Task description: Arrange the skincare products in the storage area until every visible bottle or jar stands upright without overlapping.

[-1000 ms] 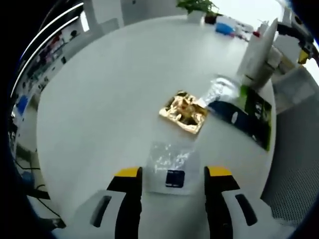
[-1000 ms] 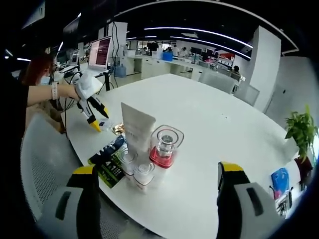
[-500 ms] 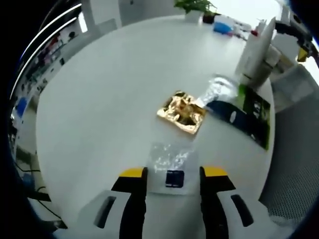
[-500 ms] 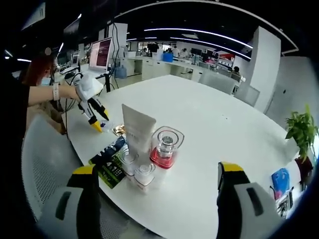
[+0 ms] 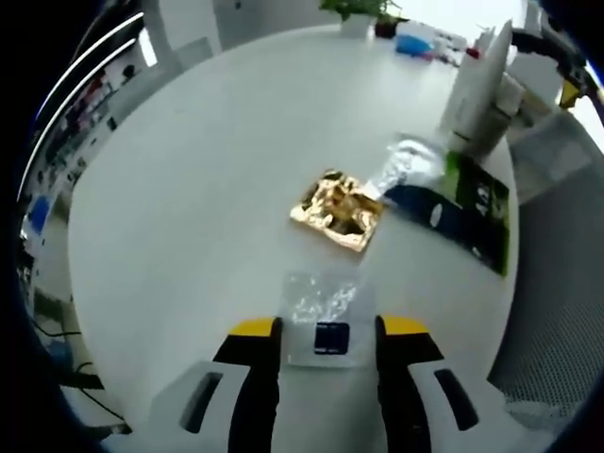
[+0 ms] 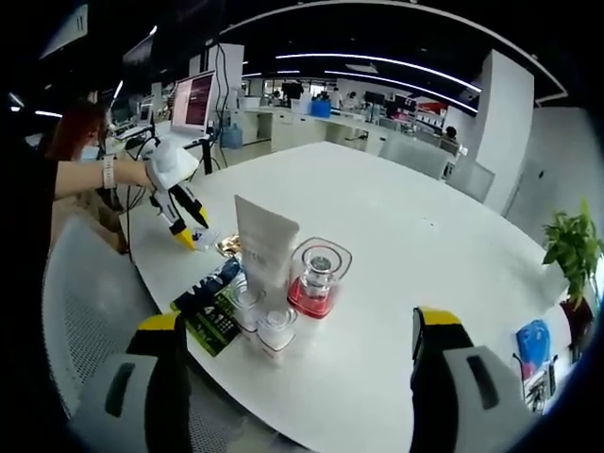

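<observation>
In the left gripper view my left gripper hangs over the white table, its jaws partly narrowed on either side of a flat clear sachet with a dark blue square. Beyond lie a gold foil packet, a crinkled clear sachet and a dark blue-green flat pack, with a white tube standing upright. In the right gripper view my right gripper is wide open and holds nothing. Before it stand the white tube, a clear bottle with a red base and two small clear jars. The left gripper shows at the left.
The products stand near the table edge, beside a grey mesh chair. A person's hand holds the left gripper. A potted plant and blue items sit at the far right. Desks and monitors fill the background.
The left gripper's jaws have drawn closer together around the clear sachet. The right gripper has stayed wide open and its view has barely shifted.
</observation>
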Demonstrator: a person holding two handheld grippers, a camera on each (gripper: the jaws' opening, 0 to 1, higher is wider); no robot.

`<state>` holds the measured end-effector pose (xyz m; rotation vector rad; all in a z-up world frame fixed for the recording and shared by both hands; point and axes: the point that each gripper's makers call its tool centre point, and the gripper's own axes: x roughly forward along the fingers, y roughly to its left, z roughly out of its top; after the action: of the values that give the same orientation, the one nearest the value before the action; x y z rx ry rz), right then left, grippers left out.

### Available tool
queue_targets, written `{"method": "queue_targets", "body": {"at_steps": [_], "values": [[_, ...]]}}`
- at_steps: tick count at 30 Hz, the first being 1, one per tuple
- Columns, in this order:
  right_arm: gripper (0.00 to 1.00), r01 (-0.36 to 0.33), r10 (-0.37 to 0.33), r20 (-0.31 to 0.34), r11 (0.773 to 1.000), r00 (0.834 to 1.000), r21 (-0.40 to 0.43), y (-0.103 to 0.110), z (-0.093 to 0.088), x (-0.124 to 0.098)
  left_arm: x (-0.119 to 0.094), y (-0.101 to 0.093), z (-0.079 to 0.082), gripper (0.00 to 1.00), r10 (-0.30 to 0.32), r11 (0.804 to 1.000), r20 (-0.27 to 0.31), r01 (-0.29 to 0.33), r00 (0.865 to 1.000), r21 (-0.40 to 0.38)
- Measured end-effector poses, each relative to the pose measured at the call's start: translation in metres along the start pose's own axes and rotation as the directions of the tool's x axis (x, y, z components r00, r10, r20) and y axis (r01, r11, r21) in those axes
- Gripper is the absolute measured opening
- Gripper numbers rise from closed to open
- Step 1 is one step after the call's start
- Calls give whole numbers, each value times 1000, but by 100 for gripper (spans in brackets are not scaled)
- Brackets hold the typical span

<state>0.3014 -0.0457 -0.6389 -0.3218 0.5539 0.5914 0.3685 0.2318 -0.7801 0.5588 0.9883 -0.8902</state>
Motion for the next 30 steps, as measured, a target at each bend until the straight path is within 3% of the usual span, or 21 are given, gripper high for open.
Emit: {"method": "queue_targets", "body": {"at_steps": [16, 30], "values": [[99, -10, 10, -3, 1000, 1000, 8, 2, -4, 0, -6, -14, 6, 37, -46, 996, -18, 48, 999, 72], [99, -17, 17, 16, 1000, 1000, 13, 3, -4, -4, -5, -38, 7, 37, -105, 979, -52, 112, 993, 168]]}}
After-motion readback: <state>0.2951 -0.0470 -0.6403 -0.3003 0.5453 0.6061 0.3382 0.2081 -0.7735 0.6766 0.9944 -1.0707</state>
